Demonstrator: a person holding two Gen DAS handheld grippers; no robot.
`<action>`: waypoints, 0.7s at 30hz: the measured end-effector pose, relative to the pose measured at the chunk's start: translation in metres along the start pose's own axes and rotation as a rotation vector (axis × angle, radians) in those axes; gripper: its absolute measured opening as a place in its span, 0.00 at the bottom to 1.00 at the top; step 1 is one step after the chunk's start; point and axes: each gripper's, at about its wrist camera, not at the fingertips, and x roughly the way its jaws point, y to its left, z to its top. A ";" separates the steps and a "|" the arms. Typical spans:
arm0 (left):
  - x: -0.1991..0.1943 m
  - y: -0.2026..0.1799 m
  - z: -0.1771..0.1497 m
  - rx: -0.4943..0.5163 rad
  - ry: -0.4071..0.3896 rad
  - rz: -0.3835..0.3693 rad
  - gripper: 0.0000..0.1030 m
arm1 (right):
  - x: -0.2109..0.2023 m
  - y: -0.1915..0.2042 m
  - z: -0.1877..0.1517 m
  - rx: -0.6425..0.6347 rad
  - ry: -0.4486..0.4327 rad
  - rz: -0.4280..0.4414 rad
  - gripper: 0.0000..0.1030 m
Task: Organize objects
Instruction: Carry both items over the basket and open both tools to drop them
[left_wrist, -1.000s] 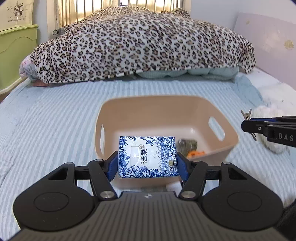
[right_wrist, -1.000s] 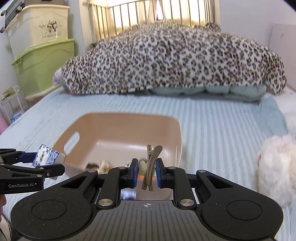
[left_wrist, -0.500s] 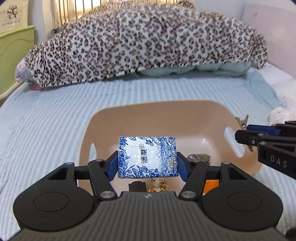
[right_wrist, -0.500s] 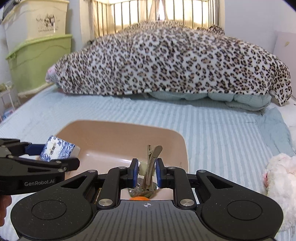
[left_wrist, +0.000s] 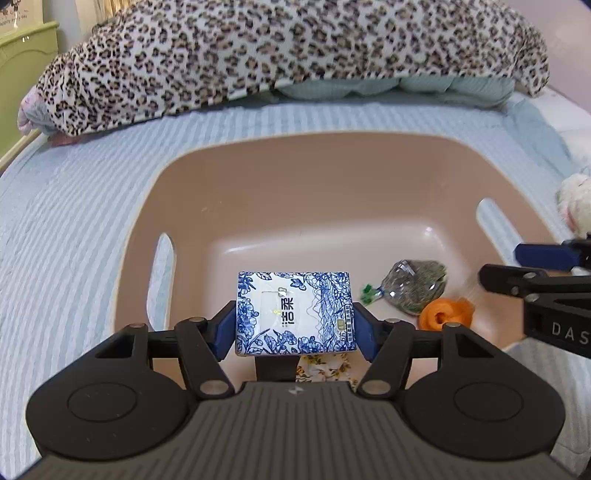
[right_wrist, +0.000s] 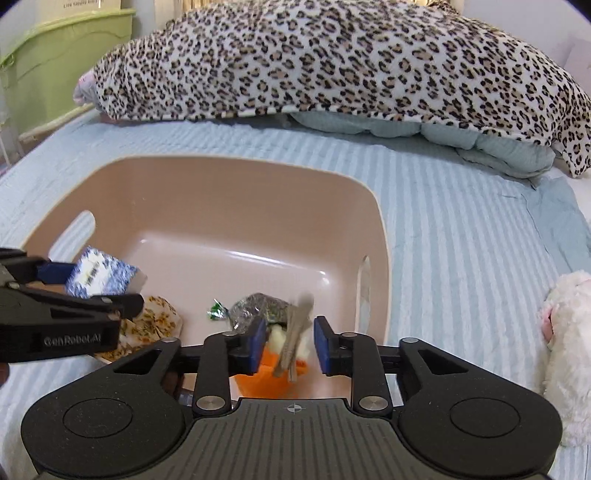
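Left gripper (left_wrist: 295, 325) is clamped on the tissue pack (left_wrist: 295, 314), pads on both short sides, held level above the near-left part of the bin (left_wrist: 280, 177). From the right wrist view the pack (right_wrist: 99, 275) sits at 9 o'clock, over the bin's left half (right_wrist: 236, 192).

Right gripper (right_wrist: 290, 341): jaws apart, pads clear of the hair clip (right_wrist: 295, 332) on both sides. Clip is blurred, tilted, between the pads and touching neither, over the bin's near-right corner.

In the bin: foil bag (left_wrist: 413, 286) at 3 o'clock of the pack, green wrapper (left_wrist: 367, 293) just beside it, orange piece (left_wrist: 445, 314) near the right wall, floral cloth (left_wrist: 325, 365) under the pack.

Bin rests on the striped bedsheet (left_wrist: 74, 221). Leopard blanket (left_wrist: 277, 51) at 12 o'clock. Plush toy (right_wrist: 569, 343) on the sheet at 3 o'clock, well apart from the bin.
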 end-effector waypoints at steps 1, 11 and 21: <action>-0.004 0.000 0.000 -0.003 -0.008 0.000 0.64 | -0.006 -0.001 0.000 0.004 -0.012 -0.003 0.60; -0.058 -0.003 -0.003 -0.008 -0.074 0.008 0.71 | -0.065 -0.011 -0.004 0.018 -0.097 0.003 0.94; -0.079 -0.011 -0.036 -0.002 -0.037 -0.005 0.72 | -0.083 -0.009 -0.038 -0.006 -0.057 -0.026 0.98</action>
